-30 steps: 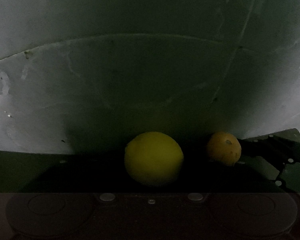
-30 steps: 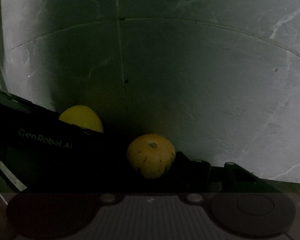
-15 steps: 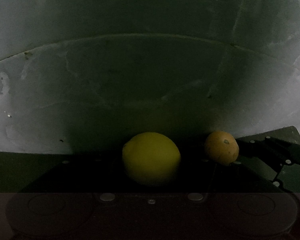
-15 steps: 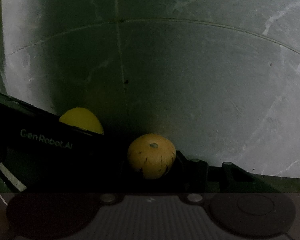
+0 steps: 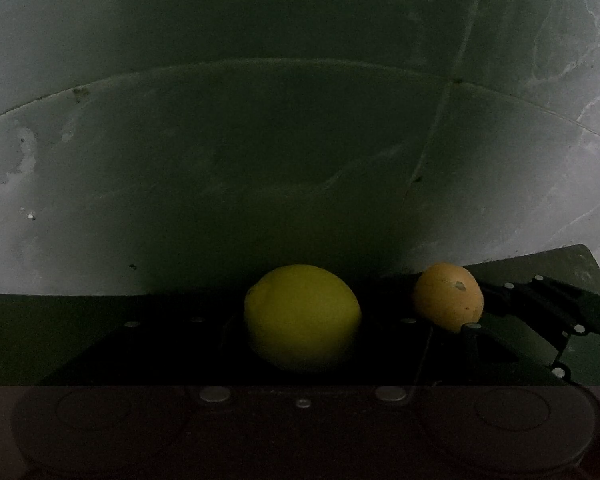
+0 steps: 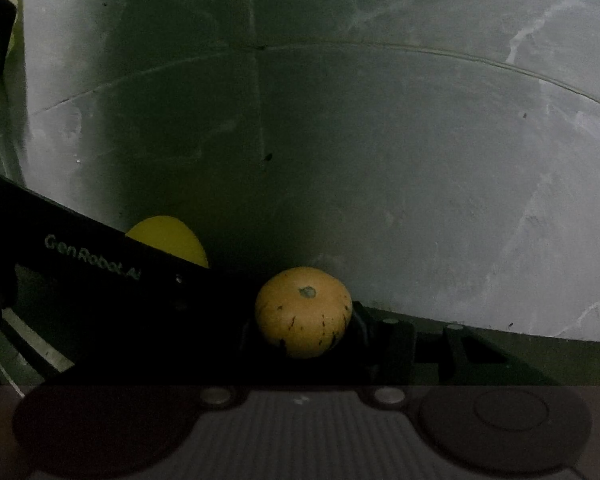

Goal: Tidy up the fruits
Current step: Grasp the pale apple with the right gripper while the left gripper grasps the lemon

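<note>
Mid-carry: left gripper [image 5: 302,320] jaws clamp lemon [image 5: 302,318], right gripper [image 6: 304,314] jaws clamp orange [image 6: 304,312]. Next: find drop spot; none visible.

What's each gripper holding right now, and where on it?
Left gripper holds a lemon across its middle. Right gripper holds a speckled orange fruit by its sides, stem end toward the camera.

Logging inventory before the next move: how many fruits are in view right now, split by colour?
Yellow fruit, in the left gripper: 1
Orange speckled fruit, in the right gripper: 1
Total: 2
Both wrist views show the same two fruits, over a grey tiled floor.
</note>
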